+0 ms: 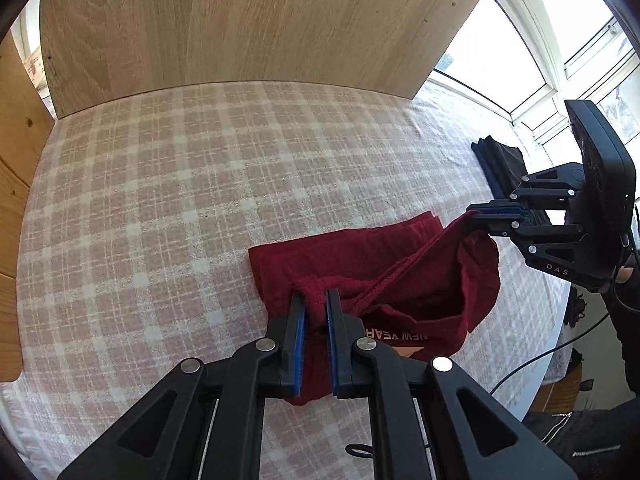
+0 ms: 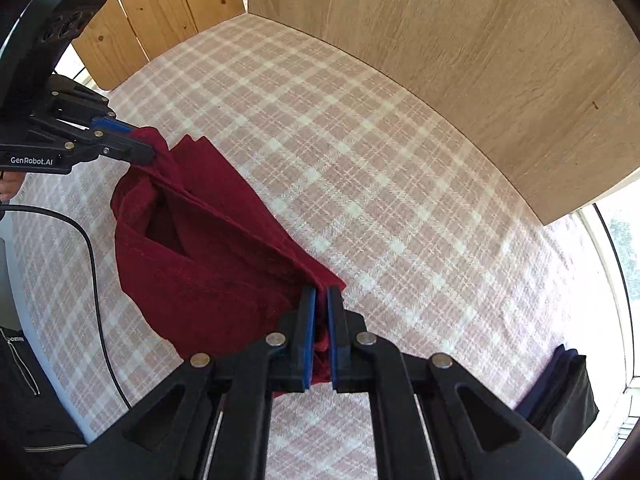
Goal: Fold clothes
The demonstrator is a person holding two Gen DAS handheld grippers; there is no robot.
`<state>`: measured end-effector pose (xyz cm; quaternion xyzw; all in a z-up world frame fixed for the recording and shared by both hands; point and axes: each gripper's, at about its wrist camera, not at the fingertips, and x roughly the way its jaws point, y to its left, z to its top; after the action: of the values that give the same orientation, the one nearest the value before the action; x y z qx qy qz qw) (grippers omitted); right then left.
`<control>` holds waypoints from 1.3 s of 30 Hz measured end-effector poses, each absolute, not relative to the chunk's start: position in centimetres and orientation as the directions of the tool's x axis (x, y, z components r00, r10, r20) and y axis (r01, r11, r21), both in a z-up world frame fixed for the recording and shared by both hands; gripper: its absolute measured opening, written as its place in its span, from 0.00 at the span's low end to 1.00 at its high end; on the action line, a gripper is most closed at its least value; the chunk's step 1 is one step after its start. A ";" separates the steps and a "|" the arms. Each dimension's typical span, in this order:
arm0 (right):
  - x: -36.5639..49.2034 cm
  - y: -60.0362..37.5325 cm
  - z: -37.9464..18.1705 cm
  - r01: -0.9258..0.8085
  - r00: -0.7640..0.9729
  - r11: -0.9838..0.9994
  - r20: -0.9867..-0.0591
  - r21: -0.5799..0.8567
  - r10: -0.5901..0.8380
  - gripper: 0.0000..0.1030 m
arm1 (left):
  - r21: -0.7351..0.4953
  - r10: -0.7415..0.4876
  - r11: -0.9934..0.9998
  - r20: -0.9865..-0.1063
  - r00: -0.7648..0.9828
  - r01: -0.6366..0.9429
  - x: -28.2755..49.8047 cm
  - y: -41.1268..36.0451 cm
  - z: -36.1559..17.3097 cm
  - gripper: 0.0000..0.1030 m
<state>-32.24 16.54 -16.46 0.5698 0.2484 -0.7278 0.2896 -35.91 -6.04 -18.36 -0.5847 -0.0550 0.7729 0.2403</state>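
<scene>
The left black plastic two-finger gripper, its fingers lined with ribbed blue pads, is clamped on a bunched edge of the dark red knitted garment, which lies partly folded on the pink-and-white checked woven cloth just ahead of its fingertips. Off to that gripper's right, the right black two-finger gripper pinches the garment's other end, so a ribbed hem runs taut between the two and the loose fabric sags below in a soft pouch. Pale printed lettering shows on the sagging panel beside the left fingers. In the right wrist view the right gripper is closed on a thick fold of the coarse red knit. A folded stack of dark navy and black cloth lies further to the right, and a light oak-grain board stands upright straight ahead.
</scene>
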 end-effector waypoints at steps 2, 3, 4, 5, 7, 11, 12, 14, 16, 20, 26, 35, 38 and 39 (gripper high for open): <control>-33.8 16.8 -17.7 0.690 -0.141 -0.724 -0.981 -0.001 -0.133 0.08 | -0.359 0.421 -0.887 -0.886 -0.192 -0.290 -37.0 -6.2 -19.3 0.12; -34.6 17.0 -18.2 0.681 -0.120 -0.732 -0.984 0.014 -0.131 0.11 | -0.362 0.421 -0.889 -0.886 -0.193 -0.281 -37.2 -6.5 -19.4 0.18; -35.1 17.4 -18.3 0.664 -0.102 -0.747 -0.985 0.038 -0.141 0.16 | -0.365 0.422 -0.891 -0.885 -0.195 -0.271 -37.5 -6.9 -19.5 0.23; -35.4 18.0 -17.7 0.652 -0.110 -0.757 -0.982 0.047 -0.156 0.21 | -0.365 0.421 -0.894 -0.884 -0.204 -0.260 -37.6 -7.4 -19.3 0.26; -35.9 19.2 -16.6 0.627 -0.127 -0.776 -0.975 0.065 -0.184 0.29 | -0.359 0.413 -0.902 -0.880 -0.237 -0.240 -37.7 -8.6 -18.6 0.31; -34.1 20.8 -12.8 0.592 -0.223 -0.803 -0.945 0.065 -0.241 0.32 | -0.309 0.372 -0.923 -0.873 -0.316 -0.231 -36.3 -10.6 -16.1 0.31; -33.1 20.7 -12.2 0.607 -0.222 -0.790 -0.935 0.089 -0.275 0.32 | -0.299 0.367 -0.923 -0.870 -0.328 -0.241 -35.6 -10.7 -15.5 0.31; -31.3 20.4 -11.3 0.622 -0.232 -0.775 -0.919 0.113 -0.320 0.26 | -0.305 0.384 -0.914 -0.863 -0.328 -0.266 -34.3 -10.7 -14.7 0.31; -30.1 20.1 -11.5 0.613 -0.213 -0.774 -0.909 0.160 -0.358 0.01 | -0.329 0.416 -0.894 -0.861 -0.292 -0.305 -33.4 -9.9 -14.9 0.31; -30.1 20.2 -13.6 0.577 -0.164 -0.787 -0.913 0.219 -0.374 0.01 | -0.335 0.447 -0.847 -0.869 -0.212 -0.413 -32.6 -6.0 -16.5 0.31; -31.0 20.8 -17.2 0.527 -0.128 -0.817 -0.929 0.233 -0.348 0.01 | -0.335 0.445 -0.820 -0.883 -0.150 -0.464 -34.3 -3.3 -19.7 0.31; -30.3 20.1 -17.4 0.533 -0.144 -0.810 -0.918 0.243 -0.370 0.00 | -0.316 0.418 -0.855 -0.889 -0.188 -0.411 -34.5 -5.8 -20.1 0.15; -29.3 18.7 -15.8 0.574 -0.156 -0.781 -0.903 0.246 -0.399 0.00 | -0.330 0.456 -0.828 -0.867 -0.200 -0.454 -34.5 -5.4 -18.6 0.18; -29.2 17.8 -15.9 0.591 -0.131 -0.762 -0.900 0.266 -0.416 0.00 | -0.332 0.465 -0.820 -0.862 -0.204 -0.467 -34.5 -5.3 -18.2 0.18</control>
<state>-29.24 17.83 -15.93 0.5671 0.0770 -0.7479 0.3364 -34.53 -5.26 -18.20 -0.5550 0.0009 0.7759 0.3000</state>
